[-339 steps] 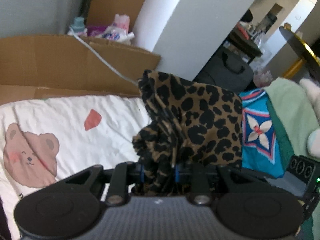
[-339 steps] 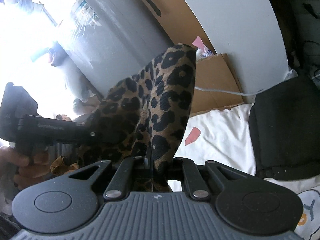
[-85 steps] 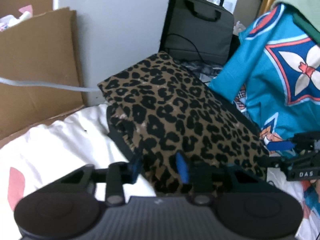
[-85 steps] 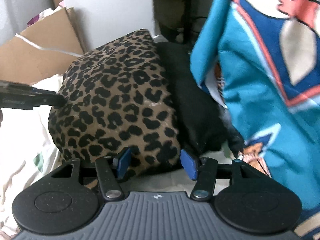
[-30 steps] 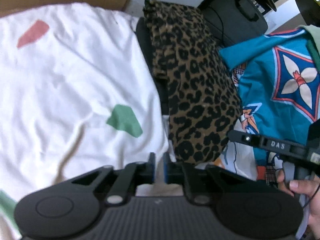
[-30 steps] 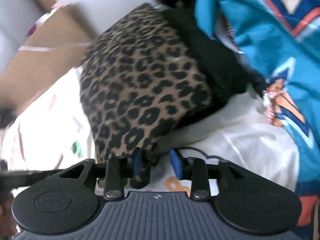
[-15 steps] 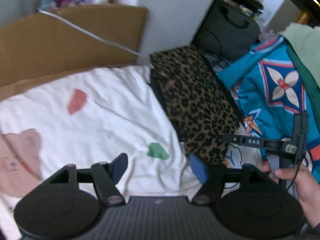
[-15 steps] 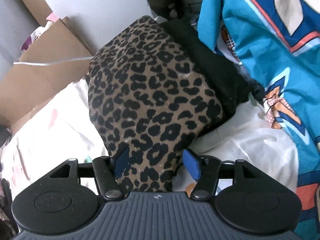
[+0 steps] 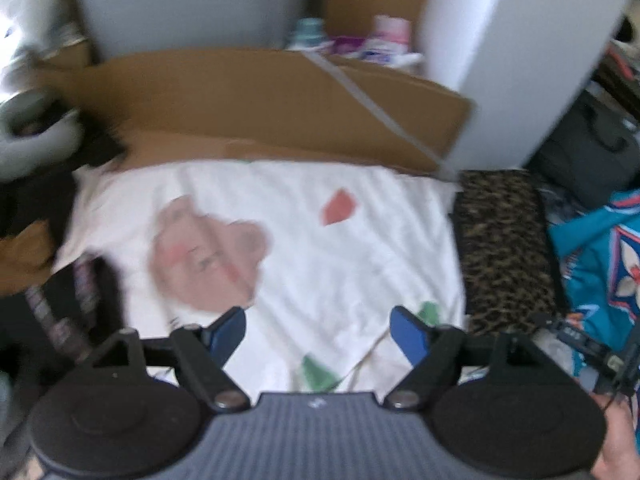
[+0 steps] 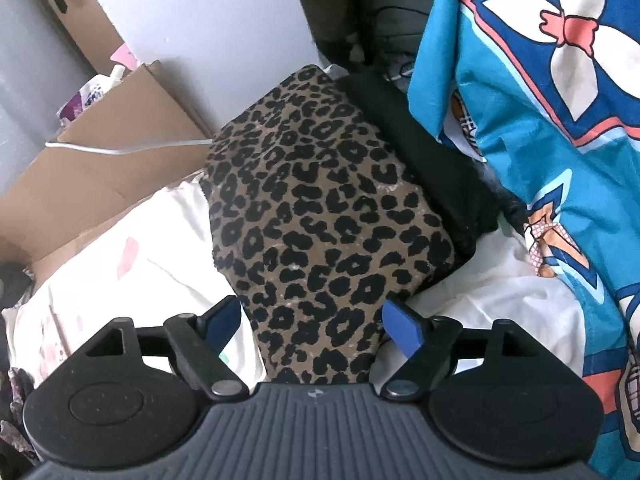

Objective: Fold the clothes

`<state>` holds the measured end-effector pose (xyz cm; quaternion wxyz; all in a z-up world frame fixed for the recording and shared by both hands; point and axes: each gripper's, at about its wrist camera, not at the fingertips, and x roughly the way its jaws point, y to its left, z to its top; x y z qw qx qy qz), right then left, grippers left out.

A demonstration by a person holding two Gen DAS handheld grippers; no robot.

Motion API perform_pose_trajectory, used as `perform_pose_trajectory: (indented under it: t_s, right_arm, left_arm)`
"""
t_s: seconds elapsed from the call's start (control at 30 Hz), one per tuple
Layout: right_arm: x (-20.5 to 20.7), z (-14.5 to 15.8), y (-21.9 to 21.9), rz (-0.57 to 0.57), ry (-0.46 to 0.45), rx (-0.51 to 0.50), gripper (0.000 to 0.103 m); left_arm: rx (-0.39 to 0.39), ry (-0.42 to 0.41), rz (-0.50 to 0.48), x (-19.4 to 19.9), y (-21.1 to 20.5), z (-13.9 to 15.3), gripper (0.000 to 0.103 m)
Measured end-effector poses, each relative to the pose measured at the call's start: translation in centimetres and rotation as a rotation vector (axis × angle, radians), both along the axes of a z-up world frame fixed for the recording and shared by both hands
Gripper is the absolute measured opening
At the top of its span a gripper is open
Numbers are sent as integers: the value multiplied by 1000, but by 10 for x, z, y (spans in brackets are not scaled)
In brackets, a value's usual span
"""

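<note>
A folded leopard-print garment (image 10: pixel 320 216) lies on a black folded piece (image 10: pixel 420 152) at the right edge of the white printed sheet (image 9: pixel 320 248). My right gripper (image 10: pixel 312 324) hovers just above its near end. Its jaws are opening, the blue pads stand apart from the cloth, and the garment's near end shows between and below them. My left gripper (image 9: pixel 318 330) is high over the sheet, jaws opening, with nothing between them. In the blurred left wrist view the leopard garment (image 9: pixel 504 248) is at the right, and the right gripper's body (image 9: pixel 592 344) shows at the lower right.
A blue patterned cloth (image 10: pixel 560 120) hangs at the right. Flattened cardboard (image 9: pixel 260 100) and a white cable (image 10: pixel 128 148) lie behind the sheet. Dark clothes (image 9: pixel 60 312) pile at the left edge. A black bag (image 9: pixel 588 152) stands behind the leopard garment. A hand (image 9: pixel 616 448) shows at lower right.
Both grippers have opened wider. The left gripper rose well above the sheet and swung left, away from the leopard garment. The right gripper lifted slightly off the garment's near end.
</note>
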<state>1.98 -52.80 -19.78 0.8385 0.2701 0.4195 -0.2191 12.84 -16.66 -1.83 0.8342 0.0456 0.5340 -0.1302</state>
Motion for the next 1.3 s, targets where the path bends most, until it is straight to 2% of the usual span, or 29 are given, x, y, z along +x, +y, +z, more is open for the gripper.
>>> perform_pose_trajectory:
  t_s: [0.17,0.3,0.4,0.5,0.6,0.7,0.8,0.93,1.2,1.3]
  right_arm:
    - [3,2,7,24,12,-4,87]
    - [9,9,19,64,23,-16,90]
    - [12,15,28,91,20,-10,92]
    - [17,20,37,126,15,12,92]
    - [22,25,47,164,25,8,92]
    - [28,37,58,212,54,-6,92]
    - [34,58,72,270,86,-39,92]
    - [33,93,82,290,94,-9,92]
    - [19,177,103,327,115,-32,92]
    - [15,208,113,311,107,-15,94]
  left_arm:
    - [10,-18,86,-18,25,20,97]
    - [24,-56,107,-27,30,24,102]
    - [75,-27,166,-27,35,14,102]
    - [77,12,203,-25,47,13,102]
    - [74,-32,257,-27,59,23,102]
    - [101,-45,240,-28,60,29,102]
    - [130,-21,259,-29,65,28,102]
    - [115,24,288,-31,73,27,102]
    - [99,-49,347,-31,89,61,102]
    - [112,-67,357,-31,93,65,102]
